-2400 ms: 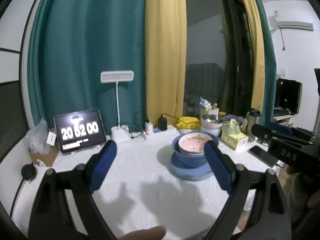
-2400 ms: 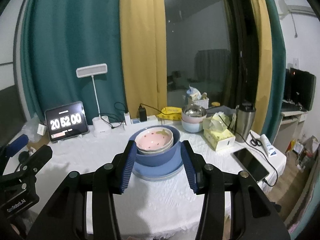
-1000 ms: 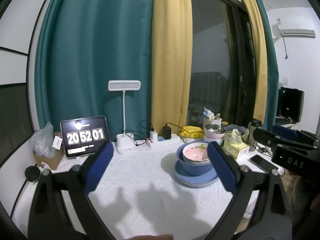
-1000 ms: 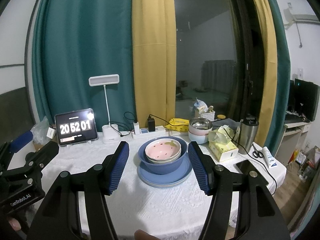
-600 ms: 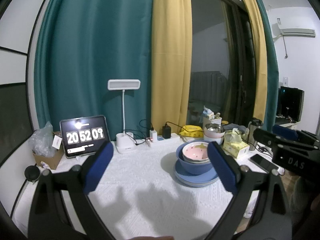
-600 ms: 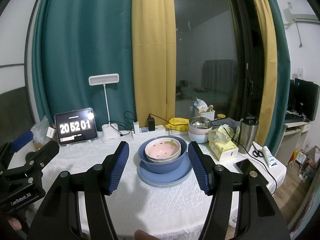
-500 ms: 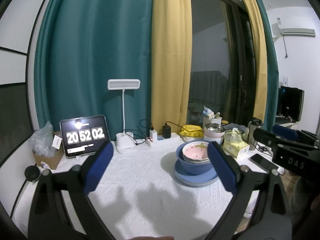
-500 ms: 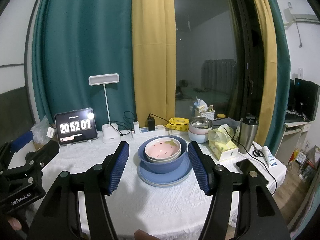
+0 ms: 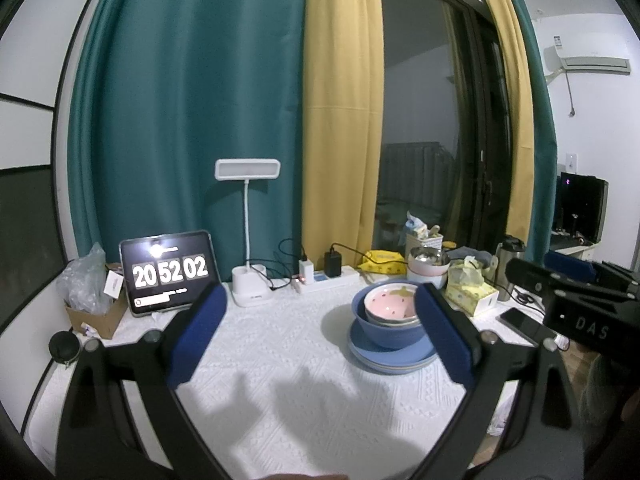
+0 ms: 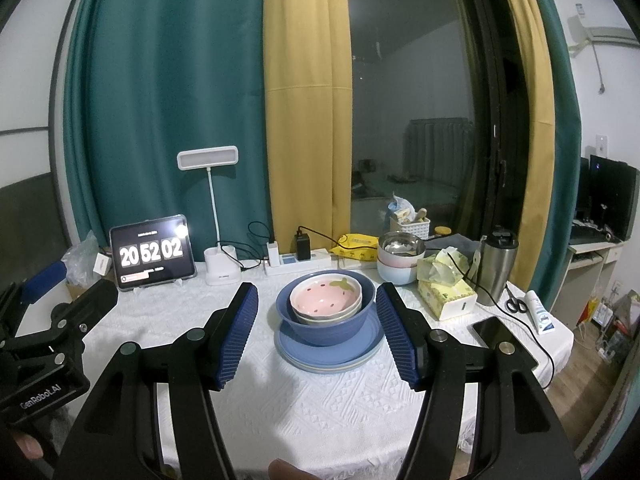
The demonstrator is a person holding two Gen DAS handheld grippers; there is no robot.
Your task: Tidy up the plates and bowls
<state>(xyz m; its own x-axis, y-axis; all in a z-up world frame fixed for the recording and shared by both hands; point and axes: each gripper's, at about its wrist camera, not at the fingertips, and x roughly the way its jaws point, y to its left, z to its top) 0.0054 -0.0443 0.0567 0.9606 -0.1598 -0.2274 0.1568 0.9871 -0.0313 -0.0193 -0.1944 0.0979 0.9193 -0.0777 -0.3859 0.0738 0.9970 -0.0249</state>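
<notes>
Pink strawberry-pattern ceramic bowl (image 10: 325, 297) nested in blue bowl (image 10: 326, 326) on blue plates (image 10: 328, 350); left gripper (image 9: 320, 326), right gripper (image 10: 318, 330) both spread wide, holding nothing

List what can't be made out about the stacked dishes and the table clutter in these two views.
- Plates under the blue bowl: the bowl covers them; only the rims show, so the count is uncertain in both views.
- Pale bowl under the pink strawberry bowl: only its side shows.
- Blue bowl's right side, left wrist view: behind the left gripper's fingers.
- Metal bowl contents: too small, glare.
- Tablet small text: too small.
</notes>
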